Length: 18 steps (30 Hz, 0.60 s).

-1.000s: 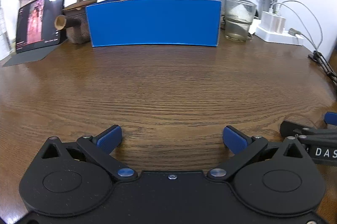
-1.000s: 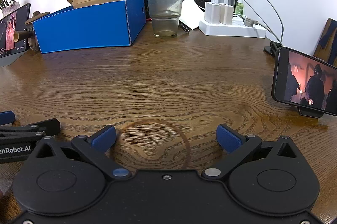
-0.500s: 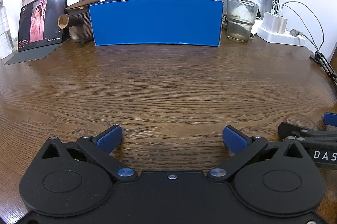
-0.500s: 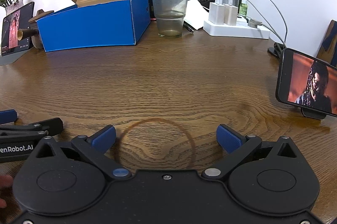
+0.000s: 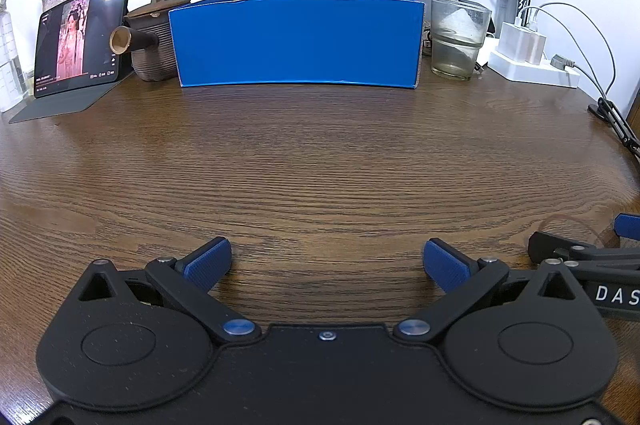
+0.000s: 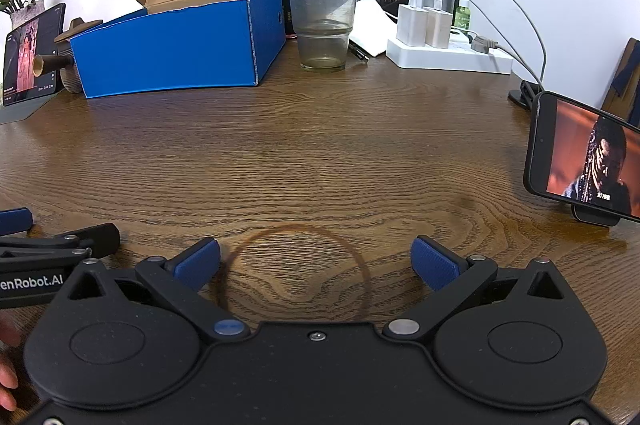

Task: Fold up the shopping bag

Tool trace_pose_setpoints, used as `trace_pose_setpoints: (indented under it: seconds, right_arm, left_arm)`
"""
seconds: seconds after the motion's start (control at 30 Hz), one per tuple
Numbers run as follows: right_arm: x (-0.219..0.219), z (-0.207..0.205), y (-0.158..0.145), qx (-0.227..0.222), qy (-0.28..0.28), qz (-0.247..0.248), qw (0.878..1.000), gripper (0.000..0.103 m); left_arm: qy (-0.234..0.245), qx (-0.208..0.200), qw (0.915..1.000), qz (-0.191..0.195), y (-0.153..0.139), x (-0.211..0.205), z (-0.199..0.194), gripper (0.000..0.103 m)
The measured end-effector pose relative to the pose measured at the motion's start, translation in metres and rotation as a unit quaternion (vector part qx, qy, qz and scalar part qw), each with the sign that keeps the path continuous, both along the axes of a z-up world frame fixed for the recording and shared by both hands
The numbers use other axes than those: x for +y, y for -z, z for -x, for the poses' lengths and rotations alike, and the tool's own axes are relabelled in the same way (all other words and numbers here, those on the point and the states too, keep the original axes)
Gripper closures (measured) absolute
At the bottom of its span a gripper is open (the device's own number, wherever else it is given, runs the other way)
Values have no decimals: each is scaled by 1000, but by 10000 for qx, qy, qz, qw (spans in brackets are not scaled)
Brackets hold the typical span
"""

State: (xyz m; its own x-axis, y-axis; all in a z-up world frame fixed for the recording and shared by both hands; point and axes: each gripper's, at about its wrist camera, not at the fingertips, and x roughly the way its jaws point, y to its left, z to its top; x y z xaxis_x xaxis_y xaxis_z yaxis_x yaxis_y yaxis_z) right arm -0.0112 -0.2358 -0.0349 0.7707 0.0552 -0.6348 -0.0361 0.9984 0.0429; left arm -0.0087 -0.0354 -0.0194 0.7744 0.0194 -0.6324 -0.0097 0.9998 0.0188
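Now we see left gripper [image 5: 327, 261] jaws wide apart, empty | right gripper [image 6: 316, 263] jaws wide apart, empty, over a dark ring stain [image 6: 296, 273] | worktop [image 5: 320, 161] brown grained wood | bag: not in either view | behind: blue cardboard box [image 5: 298, 43] lid up, ribbed clay teapot [image 5: 150, 39], glass [image 5: 456, 41], phone [image 6: 584, 161].

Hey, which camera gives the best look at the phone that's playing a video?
The right wrist view. There the phone stands on its stand at the right edge of the table, screen facing the camera, only its far end cropped. The left wrist view doesn't show it at all.
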Motion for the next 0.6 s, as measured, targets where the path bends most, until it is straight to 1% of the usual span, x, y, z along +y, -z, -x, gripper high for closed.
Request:
trace_pose_setpoints:
  seconds: [0.6]
  right_arm:
    - [0, 0, 0, 0, -5, -1, 10000, 0]
  left_arm:
    - [-1, -1, 10000, -2, 1, -1, -1, 0]
